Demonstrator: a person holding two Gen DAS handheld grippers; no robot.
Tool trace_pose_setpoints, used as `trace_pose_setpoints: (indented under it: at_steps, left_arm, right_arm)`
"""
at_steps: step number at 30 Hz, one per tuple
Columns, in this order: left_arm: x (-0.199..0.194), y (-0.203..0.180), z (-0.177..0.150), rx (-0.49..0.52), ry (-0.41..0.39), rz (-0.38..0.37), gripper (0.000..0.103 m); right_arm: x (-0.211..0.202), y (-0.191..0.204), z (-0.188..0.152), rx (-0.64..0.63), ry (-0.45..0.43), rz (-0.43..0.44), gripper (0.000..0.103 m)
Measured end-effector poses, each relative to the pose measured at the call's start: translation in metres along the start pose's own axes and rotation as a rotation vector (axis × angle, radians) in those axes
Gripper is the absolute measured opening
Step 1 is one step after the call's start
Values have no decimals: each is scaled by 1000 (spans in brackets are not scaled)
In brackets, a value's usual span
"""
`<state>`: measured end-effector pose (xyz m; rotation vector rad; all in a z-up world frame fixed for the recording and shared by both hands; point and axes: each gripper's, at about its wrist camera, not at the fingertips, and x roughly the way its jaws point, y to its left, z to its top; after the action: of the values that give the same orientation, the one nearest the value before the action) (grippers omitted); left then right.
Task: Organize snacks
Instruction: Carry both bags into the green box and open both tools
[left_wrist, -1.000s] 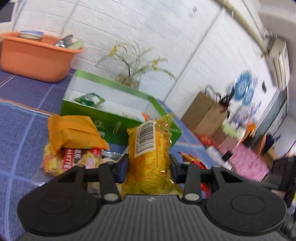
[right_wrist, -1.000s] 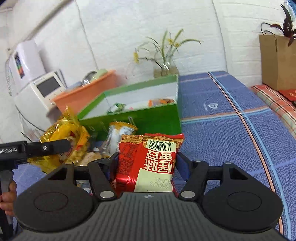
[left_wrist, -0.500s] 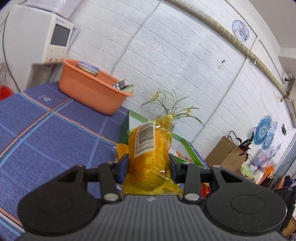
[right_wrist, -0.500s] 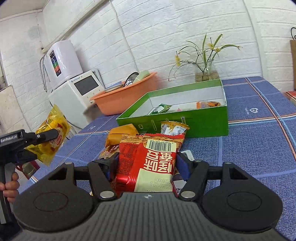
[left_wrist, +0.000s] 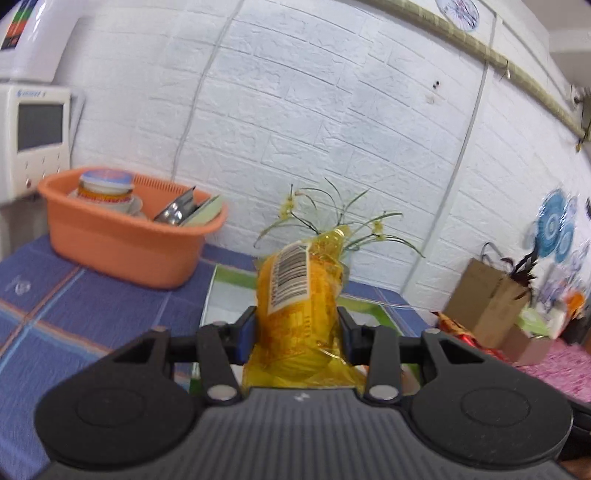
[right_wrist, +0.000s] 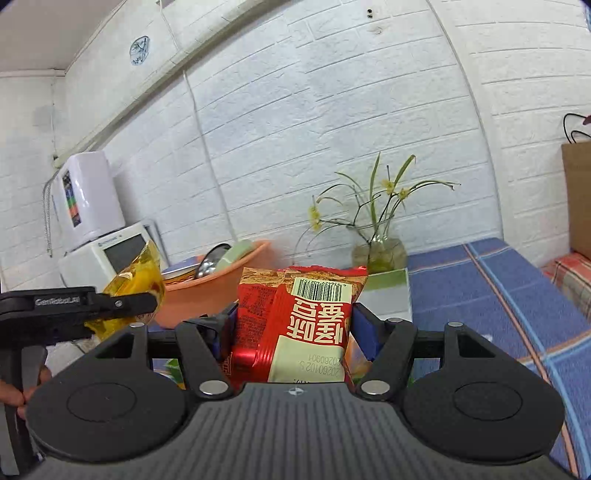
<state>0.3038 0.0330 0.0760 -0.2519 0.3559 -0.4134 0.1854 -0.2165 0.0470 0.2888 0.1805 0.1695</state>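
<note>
Left gripper (left_wrist: 295, 328) clamped on a yellow snack packet (left_wrist: 299, 295), held in front of the green box (left_wrist: 221, 284). Right gripper (right_wrist: 291, 328) clamped on a red snack packet (right_wrist: 295, 317), also before the box, beside the orange basin (right_wrist: 207, 291).

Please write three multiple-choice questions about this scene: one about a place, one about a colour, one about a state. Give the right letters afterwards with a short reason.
1. Where does the orange tub stand?
A. on the blue cloth by the white wall
B. inside the green box
C. on top of the brown paper bag

2. What colour is the snack packet held by the right gripper?
A. green
B. red
C. blue

3. In what state is the left gripper?
A. open and holding nothing
B. shut on the yellow packet
C. resting flat on the cloth

Answers:
1 A: the blue cloth lies under the tub.
2 B: the red packet sits between the fingers.
3 B: both fingers press the yellow packet.
</note>
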Motion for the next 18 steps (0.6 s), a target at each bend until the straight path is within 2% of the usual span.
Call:
trace_pose_setpoints:
  at_steps: [3,5,7,9,13,14,15,18]
  left_arm:
    - [33,5,-3,-27,-6,55,40]
    - [49,15,-12,-80,-9,62,40]
    - [68,23,-13,-102,68,61,39]
    - [77,27,-14,-100,58,60,39]
    - [92,29,-15,-42,111,48,39]
    - [95,28,-17,-29,126,57,48]
    - [96,28,-19,-19,125,75,68]
    - [93,27,-19,25,120,96,69]
  right_arm:
    - [18,-6,-2,-10,27,-18,103]
    - [30,-6,-4,-31,52,-39,103]
    - [44,-5,-5,-64,81,-56,103]
    - [59,-2,-6,-97,102,-74,103]
    - [89,3,-11,-130,143,-142,103]
    - [95,2,-12,-125,160,-152,103]
    - [99,1,-13,-120,178,-160,103]
    - [98,-1,-14,-114,177,-200,103]
